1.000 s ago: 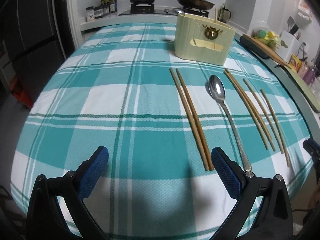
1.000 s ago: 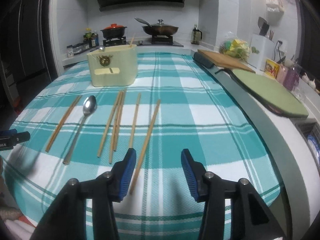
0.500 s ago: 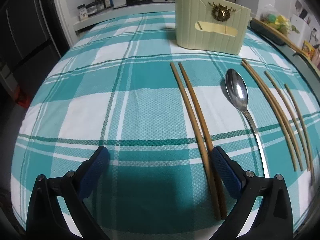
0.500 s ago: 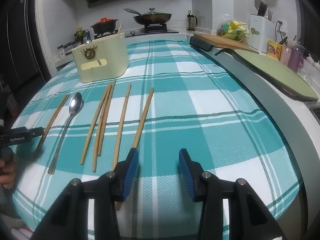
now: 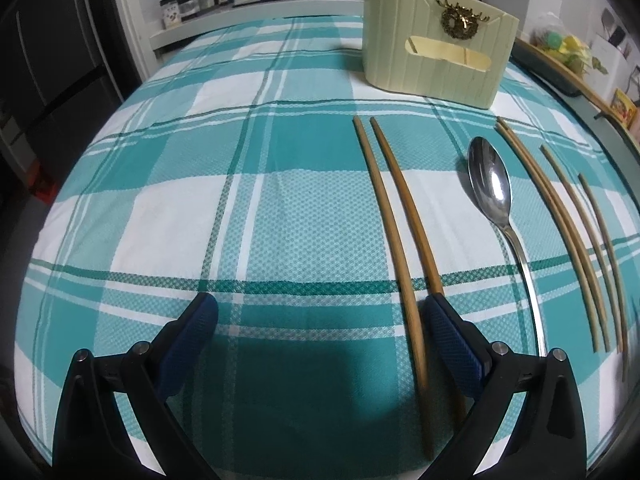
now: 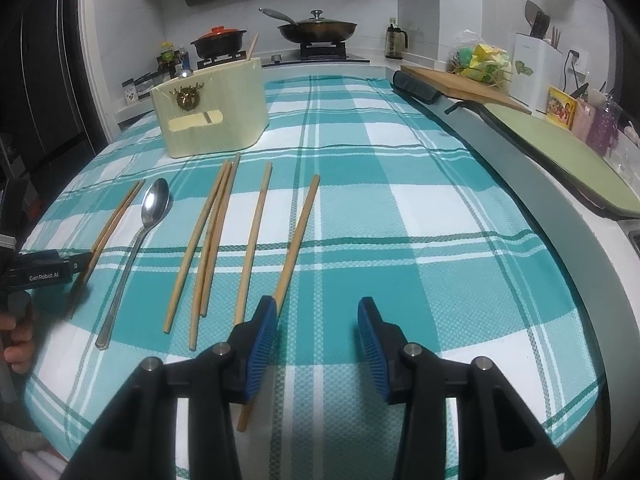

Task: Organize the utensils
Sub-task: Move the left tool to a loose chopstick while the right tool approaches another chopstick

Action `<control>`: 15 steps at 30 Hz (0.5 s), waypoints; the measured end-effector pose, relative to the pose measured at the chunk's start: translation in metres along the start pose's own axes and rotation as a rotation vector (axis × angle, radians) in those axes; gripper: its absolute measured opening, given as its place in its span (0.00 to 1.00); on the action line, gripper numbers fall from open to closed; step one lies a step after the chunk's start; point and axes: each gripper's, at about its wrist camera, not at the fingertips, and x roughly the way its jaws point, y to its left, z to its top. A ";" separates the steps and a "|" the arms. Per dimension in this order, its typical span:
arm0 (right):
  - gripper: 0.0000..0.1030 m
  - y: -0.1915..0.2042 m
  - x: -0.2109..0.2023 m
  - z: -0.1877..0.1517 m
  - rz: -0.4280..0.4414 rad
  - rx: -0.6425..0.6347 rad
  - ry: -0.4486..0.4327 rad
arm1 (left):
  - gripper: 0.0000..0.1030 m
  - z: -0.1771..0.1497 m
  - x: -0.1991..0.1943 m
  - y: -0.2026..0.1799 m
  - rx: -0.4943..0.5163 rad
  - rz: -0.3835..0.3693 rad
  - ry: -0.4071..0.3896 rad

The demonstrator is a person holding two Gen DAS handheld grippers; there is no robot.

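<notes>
Several wooden chopsticks and a steel spoon (image 5: pixel 490 184) lie in a row on the teal checked cloth, in front of a cream utensil holder (image 5: pixel 436 52). My left gripper (image 5: pixel 320 312) is open low over the cloth. The leftmost chopstick pair (image 5: pixel 396 240) runs by its right finger, one stick just inside it and one passing under it. In the right wrist view, my right gripper (image 6: pixel 318 312) is open with only cloth between its fingers. The rightmost chopstick (image 6: pixel 298 236) passes under its left finger. The spoon (image 6: pixel 154 204), the holder (image 6: pixel 212 116) and the left gripper (image 6: pixel 52 268) show at the left.
Behind the table a stove carries a red-lidded pot (image 6: pixel 218 42) and a wok (image 6: pixel 318 30). A wooden cutting board (image 6: pixel 464 84) and a green mat (image 6: pixel 560 152) lie along the counter on the right. The table's curved edge (image 6: pixel 560 216) runs close by. A hand (image 6: pixel 16 344) holds the left gripper.
Both grippers have come forward and lower toward the table, so the utensils look larger. The left gripper's right finger now sits over the leftmost chopstick pair. The jaws kept their width.
</notes>
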 end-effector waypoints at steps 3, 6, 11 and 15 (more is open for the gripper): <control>0.42 -0.002 0.012 0.009 0.038 -0.001 0.059 | 0.90 -0.002 -0.004 -0.001 0.005 -0.011 0.003; 0.39 0.002 0.028 0.012 0.069 -0.021 0.139 | 0.68 -0.007 -0.013 -0.008 0.040 -0.030 -0.006; 0.19 0.021 0.036 0.006 0.039 -0.119 0.153 | 0.07 -0.015 -0.023 -0.024 0.106 -0.056 -0.031; 0.09 0.021 0.035 0.004 -0.002 -0.139 0.145 | 0.04 -0.024 -0.030 -0.024 0.112 -0.049 -0.031</control>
